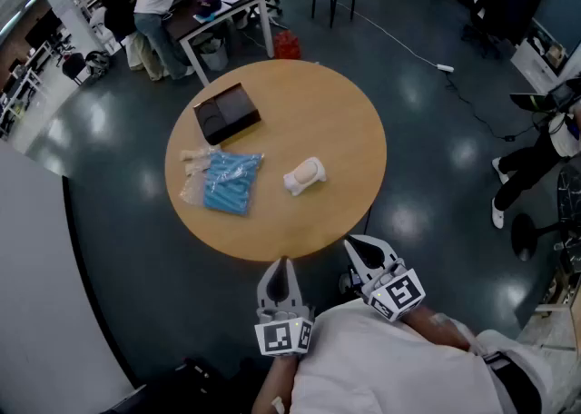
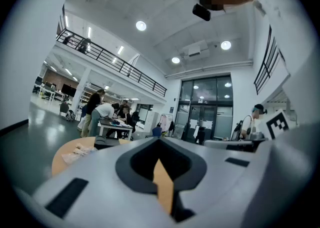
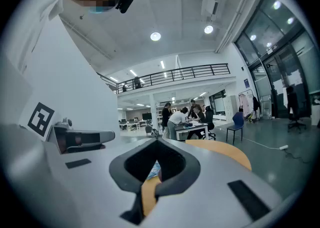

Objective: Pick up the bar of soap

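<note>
The left gripper (image 2: 160, 142) has its jaws together, tips meeting, with nothing between them. The right gripper (image 3: 157, 141) is the same, and what shows through its loop is only the table surface and a bit of blue beyond. Both hover off the near edge of the round wooden table (image 1: 349, 117), close to the person's chest. The left sits about at the middle of that edge and the right a little further round to the right.

The likely trouble from here is reaching in with the jaws not opened. Closed tips would nudge the bar of soap (image 1: 304, 175) across the smooth table top instead of straddling it. The bar looks rounded and pale, probably slick, so a pinch off its middle could squirt it sideways towards the blue packet (image 1: 231, 182).

The soap lies flat on the table, a little towards the near edge from the centre, well apart from both grippers and ahead of the gap between them. The blue packet lies to its left, and a black box (image 1: 227, 113) sits towards the table's far left.
</note>
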A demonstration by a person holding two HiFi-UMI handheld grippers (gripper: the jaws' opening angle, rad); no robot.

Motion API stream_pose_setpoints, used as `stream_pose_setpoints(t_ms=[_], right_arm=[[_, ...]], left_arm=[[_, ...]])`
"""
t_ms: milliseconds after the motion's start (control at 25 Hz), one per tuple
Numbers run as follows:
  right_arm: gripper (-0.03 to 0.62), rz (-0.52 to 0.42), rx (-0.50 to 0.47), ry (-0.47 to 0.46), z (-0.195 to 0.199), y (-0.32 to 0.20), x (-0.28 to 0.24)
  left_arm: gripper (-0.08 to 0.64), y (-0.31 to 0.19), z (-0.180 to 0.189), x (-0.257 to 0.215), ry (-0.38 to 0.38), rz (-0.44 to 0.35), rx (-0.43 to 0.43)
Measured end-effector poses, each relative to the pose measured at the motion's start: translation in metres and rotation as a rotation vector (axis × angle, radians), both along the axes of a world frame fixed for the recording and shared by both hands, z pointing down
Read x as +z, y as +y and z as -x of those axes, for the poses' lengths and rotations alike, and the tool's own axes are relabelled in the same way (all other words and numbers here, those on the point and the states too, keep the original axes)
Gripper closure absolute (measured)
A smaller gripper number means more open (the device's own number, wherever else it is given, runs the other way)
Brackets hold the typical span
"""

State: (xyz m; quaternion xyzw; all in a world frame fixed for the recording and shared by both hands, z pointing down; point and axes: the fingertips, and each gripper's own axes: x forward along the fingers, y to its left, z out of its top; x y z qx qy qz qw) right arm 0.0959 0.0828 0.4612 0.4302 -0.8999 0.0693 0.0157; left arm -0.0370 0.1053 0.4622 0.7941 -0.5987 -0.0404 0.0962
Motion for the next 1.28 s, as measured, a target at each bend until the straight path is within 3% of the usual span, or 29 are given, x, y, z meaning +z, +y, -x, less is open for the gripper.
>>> stream_pose_setpoints(t_ms=[640, 880, 1080, 1280], right_arm=[[0.580, 0.018, 0.007, -0.013, -0.004, 0.001, 0.003], [0.580, 0.029, 0.002, -0.016, -0.025, -0.015, 0.007], [0.580, 0.067, -0.042, 0.014, -0.036, -0.037, 0.023], [0.580, 0.129, -0.138, 0.132, -0.023, -0.078, 0.061]], left_arm=[[0.554, 0.001, -0.002, 0.002, 0.001, 0.005, 0.001], [0.554, -0.005, -0.008, 0.012, 0.007, 0.029, -0.044], [0.554, -0.016, -0.011, 0.020, 0.000, 0.056, -0.119], [0.554, -0.037, -0.002, 0.028, -0.012, 0.075, -0.159]])
